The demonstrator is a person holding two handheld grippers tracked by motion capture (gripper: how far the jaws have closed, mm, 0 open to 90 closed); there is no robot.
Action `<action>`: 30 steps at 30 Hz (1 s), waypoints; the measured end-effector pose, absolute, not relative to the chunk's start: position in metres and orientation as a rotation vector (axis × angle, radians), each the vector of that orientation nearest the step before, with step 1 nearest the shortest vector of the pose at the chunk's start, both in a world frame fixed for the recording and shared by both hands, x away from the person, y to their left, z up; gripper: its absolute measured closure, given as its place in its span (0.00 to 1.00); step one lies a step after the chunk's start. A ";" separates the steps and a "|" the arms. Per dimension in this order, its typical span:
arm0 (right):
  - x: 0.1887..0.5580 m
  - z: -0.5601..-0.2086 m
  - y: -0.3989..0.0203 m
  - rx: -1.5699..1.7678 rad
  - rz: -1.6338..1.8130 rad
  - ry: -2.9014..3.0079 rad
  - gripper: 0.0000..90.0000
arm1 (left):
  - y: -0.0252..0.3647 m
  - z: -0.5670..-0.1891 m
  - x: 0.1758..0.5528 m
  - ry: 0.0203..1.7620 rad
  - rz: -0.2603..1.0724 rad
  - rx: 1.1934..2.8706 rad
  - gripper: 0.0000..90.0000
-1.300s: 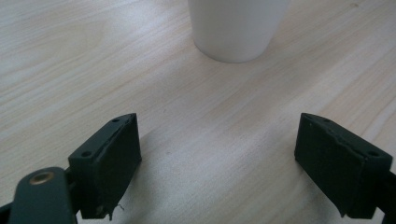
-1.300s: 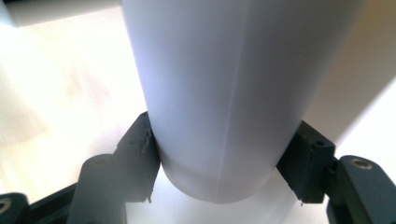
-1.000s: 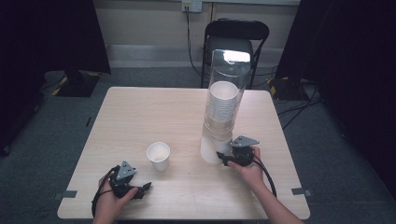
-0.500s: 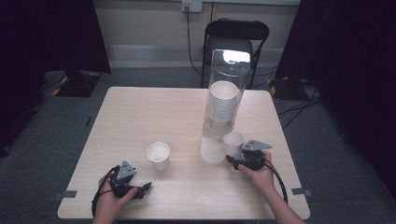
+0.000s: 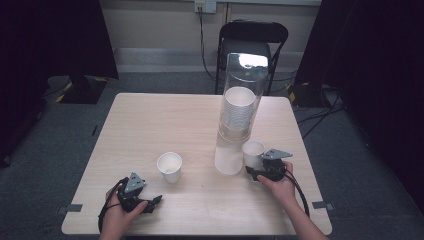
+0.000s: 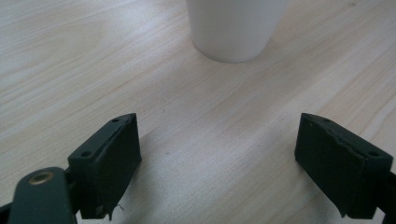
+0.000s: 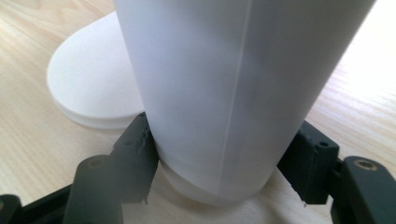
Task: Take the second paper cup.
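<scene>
The worktop [image 5: 165, 120] is being used for cup dispensing, with the tall clear dispenser tube [image 5: 239, 107] standing upright just beyond and left of the right tongs [image 5: 256, 167]. A white paper cup [image 5: 252, 152] is being gripped upright near its base by the right tongs, whose jaws have just been opening slightly around it. A second cup [image 5: 170, 166] is standing just ahead of the left tongs [image 5: 152, 201], which are being held wide open with nothing between them.

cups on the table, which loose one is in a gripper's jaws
The cup right of the clear dispenser tube, clamped low by the right gripper. The other loose cup stands free near the table's middle, ahead of the open left gripper.
</scene>
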State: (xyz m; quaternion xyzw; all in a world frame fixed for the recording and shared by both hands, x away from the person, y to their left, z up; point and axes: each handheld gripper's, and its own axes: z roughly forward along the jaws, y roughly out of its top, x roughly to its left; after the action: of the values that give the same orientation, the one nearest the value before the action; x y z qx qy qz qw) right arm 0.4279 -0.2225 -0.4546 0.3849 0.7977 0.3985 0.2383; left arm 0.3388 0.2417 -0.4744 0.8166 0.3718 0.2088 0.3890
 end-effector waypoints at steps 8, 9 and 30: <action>0.434 -0.454 -0.228 1.093 1.067 2.154 0.38 | 0.242 -0.474 0.339 0.945 0.531 2.077 0.15; 0.435 -0.454 -0.229 1.096 1.069 2.149 0.38 | 0.242 -0.474 0.339 0.945 0.531 2.077 0.15; 0.432 -0.453 -0.237 1.128 1.092 2.103 0.24 | 0.242 -0.474 0.339 0.945 0.532 2.077 0.15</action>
State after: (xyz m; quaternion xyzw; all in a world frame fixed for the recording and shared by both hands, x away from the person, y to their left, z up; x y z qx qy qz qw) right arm 0.4324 -0.2366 -0.4534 0.4154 0.7747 0.4024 0.2556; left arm 0.3389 0.2418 -0.4744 0.8169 0.3714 0.2092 0.3886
